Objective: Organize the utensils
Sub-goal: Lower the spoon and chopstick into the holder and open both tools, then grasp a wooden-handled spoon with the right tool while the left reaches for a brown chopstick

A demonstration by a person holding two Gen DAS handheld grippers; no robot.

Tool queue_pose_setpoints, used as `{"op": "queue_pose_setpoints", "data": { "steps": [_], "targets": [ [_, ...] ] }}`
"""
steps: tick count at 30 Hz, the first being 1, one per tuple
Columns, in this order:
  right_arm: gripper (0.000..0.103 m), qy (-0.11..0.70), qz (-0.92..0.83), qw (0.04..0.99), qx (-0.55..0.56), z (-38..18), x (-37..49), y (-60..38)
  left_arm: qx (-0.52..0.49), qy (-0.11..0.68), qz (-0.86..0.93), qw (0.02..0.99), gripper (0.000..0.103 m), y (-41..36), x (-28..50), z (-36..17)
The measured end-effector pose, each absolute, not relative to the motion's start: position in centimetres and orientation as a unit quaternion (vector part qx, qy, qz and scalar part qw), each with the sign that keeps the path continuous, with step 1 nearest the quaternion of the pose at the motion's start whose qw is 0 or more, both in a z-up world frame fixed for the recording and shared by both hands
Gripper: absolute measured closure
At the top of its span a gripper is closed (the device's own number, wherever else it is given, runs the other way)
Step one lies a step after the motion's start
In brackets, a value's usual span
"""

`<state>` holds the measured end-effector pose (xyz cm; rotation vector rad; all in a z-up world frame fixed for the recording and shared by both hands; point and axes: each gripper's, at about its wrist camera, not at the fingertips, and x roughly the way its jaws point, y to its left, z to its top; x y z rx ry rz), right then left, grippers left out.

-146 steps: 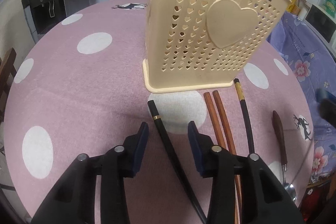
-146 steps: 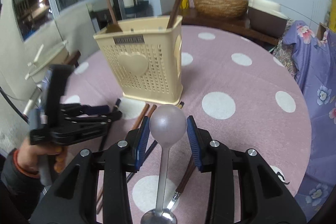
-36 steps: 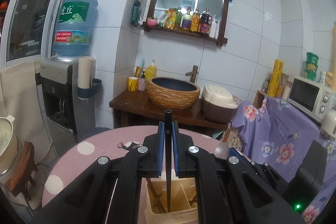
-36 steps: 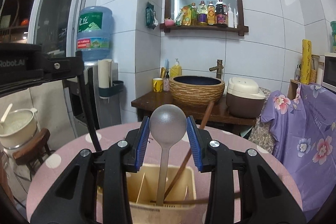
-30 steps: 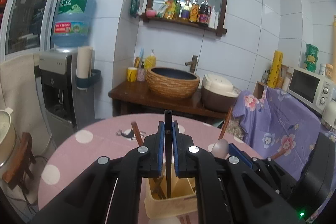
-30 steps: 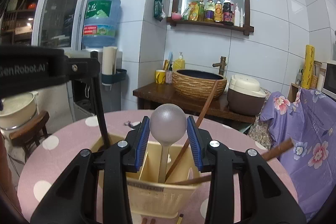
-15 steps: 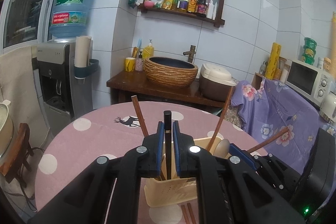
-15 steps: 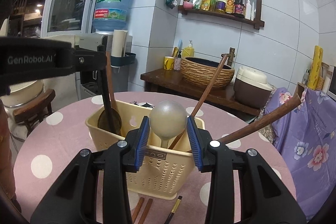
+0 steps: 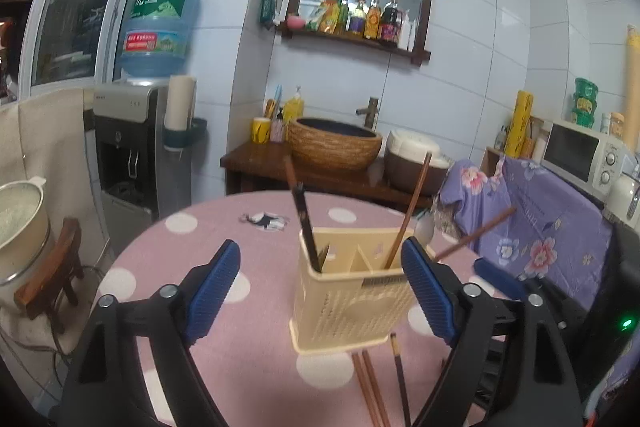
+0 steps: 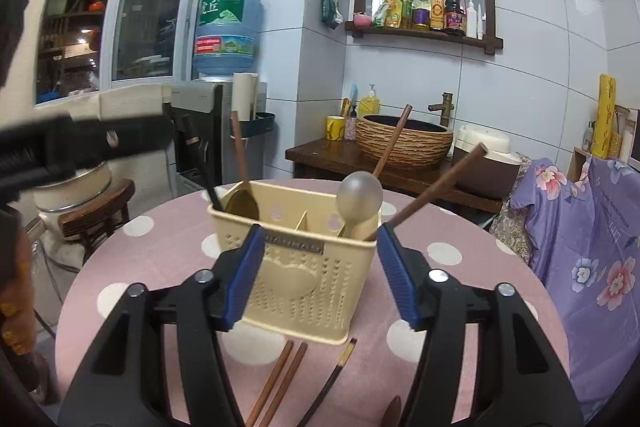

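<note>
A cream perforated utensil holder [image 9: 344, 303] [image 10: 304, 267] stands on the pink dotted table [image 9: 256, 327]. The black chopstick [image 9: 306, 231] [image 10: 202, 169] stands in its left compartment beside a wooden-handled spoon [image 10: 240, 195]. The metal spoon [image 10: 358, 197] stands bowl-up in the right compartment with brown chopsticks [image 10: 390, 143]. My left gripper [image 9: 320, 287] is open and empty, just in front of the holder. My right gripper [image 10: 320, 275] is open and empty, close to the holder's front. Two brown chopsticks [image 9: 370, 387] [image 10: 280, 375] and a black chopstick [image 9: 400, 375] [image 10: 332, 375] lie on the table.
A wooden stool [image 9: 52, 279] and a pot [image 9: 20, 219] stand left of the table. A water dispenser [image 9: 132, 147], a side table with a woven basin [image 9: 334, 143] and a rice cooker [image 9: 412, 155] are behind. A floral purple cloth [image 9: 540, 227] covers furniture at right.
Both grippers opened. The left let go of the black chopstick, the right let go of the metal spoon; both now stand in the holder. Both grippers drew back a little.
</note>
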<state>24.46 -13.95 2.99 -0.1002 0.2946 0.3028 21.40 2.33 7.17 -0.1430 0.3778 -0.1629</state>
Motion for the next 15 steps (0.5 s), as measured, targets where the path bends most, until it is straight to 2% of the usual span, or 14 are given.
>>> {"op": "queue_pose_setpoints", "data": {
  "steps": [6, 11, 15],
  "targets": [
    [0.041, 0.165, 0.142, 0.975, -0.050, 1.2, 21.5, -15.7, -0.061, 0.255, -0.081, 0.962, 0.016, 2.2, 20.6, 2.6],
    [0.041, 0.245, 0.098, 0.964, -0.011, -2.0, 22.1, -19.2, -0.077, 0.310, -0.086, 0.944, 0.017, 2.4, 20.3, -1.6],
    [0.041, 0.302, 0.080, 0.950, 0.012, -4.8, 22.7, -20.6, -0.079, 0.346, -0.092, 0.930, 0.025, 1.9, 20.3, -4.3]
  ]
}}
